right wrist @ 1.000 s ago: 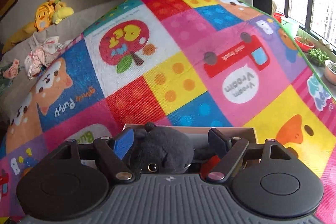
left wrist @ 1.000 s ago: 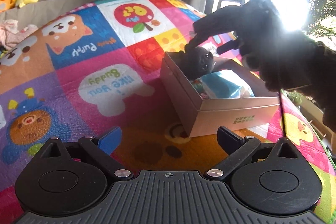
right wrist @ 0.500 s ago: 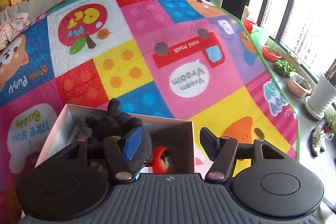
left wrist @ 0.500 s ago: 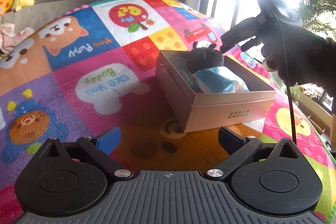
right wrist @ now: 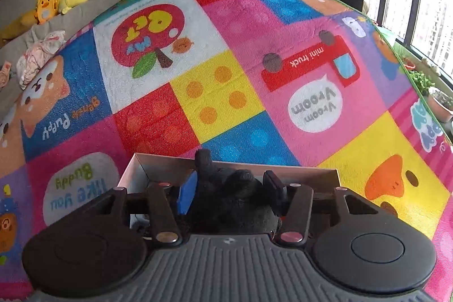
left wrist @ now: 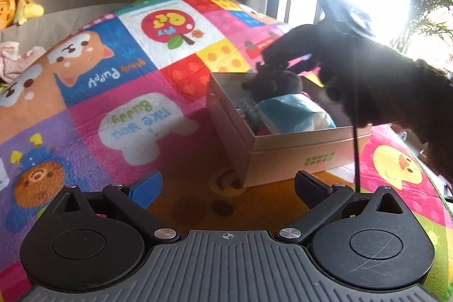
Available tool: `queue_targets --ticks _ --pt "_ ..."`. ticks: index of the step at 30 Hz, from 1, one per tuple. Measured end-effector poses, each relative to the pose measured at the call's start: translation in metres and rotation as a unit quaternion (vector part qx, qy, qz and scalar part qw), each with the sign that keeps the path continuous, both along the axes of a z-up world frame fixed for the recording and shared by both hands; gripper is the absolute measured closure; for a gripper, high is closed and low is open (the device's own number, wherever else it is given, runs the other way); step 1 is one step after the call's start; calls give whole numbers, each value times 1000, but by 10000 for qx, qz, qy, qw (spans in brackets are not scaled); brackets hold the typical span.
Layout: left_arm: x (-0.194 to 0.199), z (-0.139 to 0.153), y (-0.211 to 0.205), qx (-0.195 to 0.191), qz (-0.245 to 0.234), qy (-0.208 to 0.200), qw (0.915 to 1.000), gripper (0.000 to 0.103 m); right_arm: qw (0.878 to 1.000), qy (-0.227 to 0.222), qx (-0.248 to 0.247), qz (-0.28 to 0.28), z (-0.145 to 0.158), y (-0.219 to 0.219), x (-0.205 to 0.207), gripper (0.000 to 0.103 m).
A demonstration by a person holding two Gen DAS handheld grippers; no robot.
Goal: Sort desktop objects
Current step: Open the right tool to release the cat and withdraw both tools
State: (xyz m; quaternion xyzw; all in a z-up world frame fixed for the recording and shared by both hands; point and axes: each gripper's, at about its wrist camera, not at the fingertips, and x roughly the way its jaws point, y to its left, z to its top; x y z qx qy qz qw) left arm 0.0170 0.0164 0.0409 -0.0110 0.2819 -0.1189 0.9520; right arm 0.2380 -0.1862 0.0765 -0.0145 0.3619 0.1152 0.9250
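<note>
Right gripper (right wrist: pixel 230 188) is back down over the box (right wrist: pixel 300 171) after sitting off to the side half a second ago. Its jaws have just been closing and now squeeze the black plush toy (right wrist: pixel 235 203), which sits in the box's far end. Left gripper (left wrist: pixel 226 186) hangs wide open, empty, same spot above the play mat (left wrist: pixel 158 92).

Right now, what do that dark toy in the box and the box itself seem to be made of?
The dark toy looks like soft plush fabric: its surface is fuzzy and matte, with a rounded, stuffed shape. The box looks like stiff cardboard with a smooth, faintly glossy pale finish: thin straight walls, crisp corners and small printing on one side.
</note>
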Motion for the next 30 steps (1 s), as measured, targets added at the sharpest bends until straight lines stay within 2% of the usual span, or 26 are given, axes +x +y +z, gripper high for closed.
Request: queue_targets --ticks 4,7,11,14,15,17,18,20,22,26,28,30 --pt "9 -5 -1 -61 98 99 9999 0 9997 -12 201 107 2 -33 -11 49" --pt "16 -7 -17 -142 -101 159 9997 0 9991 224 360 3 -11 -30 -5 46" --pt "9 -10 -30 252 -199 -6 9995 0 9995 167 281 43 -9 -20 -6 45" --pt "6 -10 -25 498 -19 -73 9987 0 9990 -204 389 9 8 -36 -27 43" --pt "7 -11 -22 530 51 -50 9986 0 9985 -339 433 -21 13 -43 -37 40" --pt "12 -10 -19 459 115 15 9989 0 9960 -646 580 -219 22 -65 -66 16" --pt "15 -9 -19 383 86 26 9992 0 9950 -688 646 -329 22 -74 -77 12" --pt "23 -7 -26 293 -96 -33 9995 0 9931 -490 953 -485 15 -96 -96 2" --pt "33 -9 -40 354 -288 -45 9989 0 9880 -111 1436 -550 5 -112 -102 0" --pt "51 -16 -64 610 -447 39 9971 0 9633 664 2532 -587 -18 -126 -93 0" --pt "55 -17 -68 616 -470 103 9969 0 9584 833 2697 -421 -24 -119 -86 0" --pt "57 -18 -66 571 -435 158 9973 0 9657 752 2438 -494 -23 -105 -84 0"
